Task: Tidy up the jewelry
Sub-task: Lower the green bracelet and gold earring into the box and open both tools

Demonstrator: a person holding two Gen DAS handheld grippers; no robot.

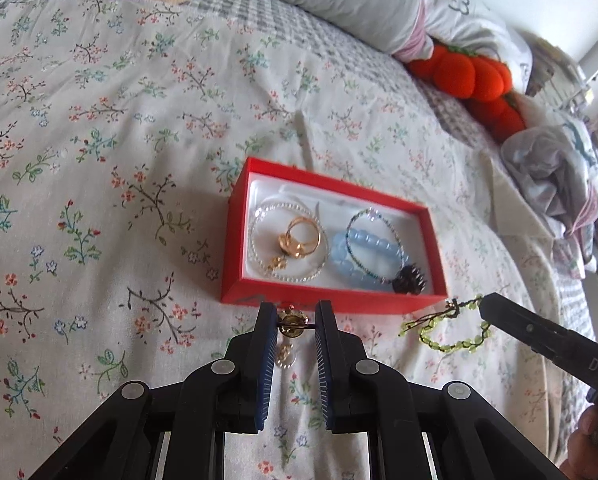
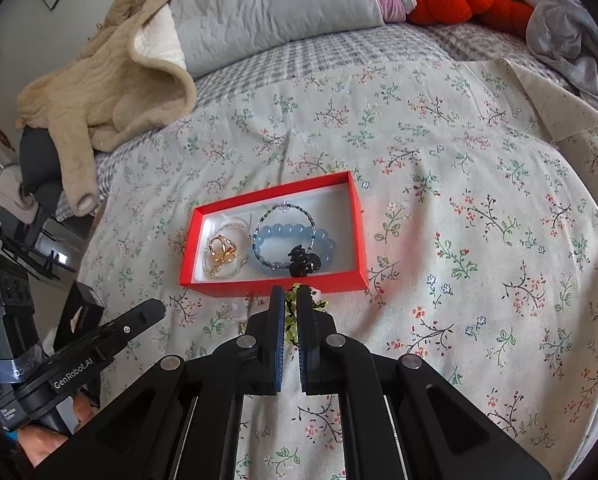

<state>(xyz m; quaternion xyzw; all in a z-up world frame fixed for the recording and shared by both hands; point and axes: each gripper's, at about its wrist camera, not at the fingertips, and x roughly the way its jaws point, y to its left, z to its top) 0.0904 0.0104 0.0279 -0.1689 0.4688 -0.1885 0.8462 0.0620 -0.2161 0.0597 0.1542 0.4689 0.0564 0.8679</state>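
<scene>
Between the pads of the left gripper (image 1: 297,322) sits one small gold earring (image 1: 292,322), pinched at the tips, while the right gripper (image 2: 290,300) is clamped nearly closed on one green beaded bracelet (image 1: 447,330), largely hidden by its fingers in its own view. Just beyond both, the red box (image 1: 235,240) on the bed (image 1: 99,160) holds one clear-bead bracelet (image 1: 287,246), two gold rings (image 1: 301,240), one blue bracelet (image 1: 363,260) and one thin beaded strand with a dark charm (image 1: 409,280). Open floral quilt surrounds the box; pillows (image 2: 267,8) lie beyond.

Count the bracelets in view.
4. Clear bead bracelet, blue bead bracelet and thin dark bracelet lie in the red box; the right gripper holds a green one. Others may be hidden.
</scene>
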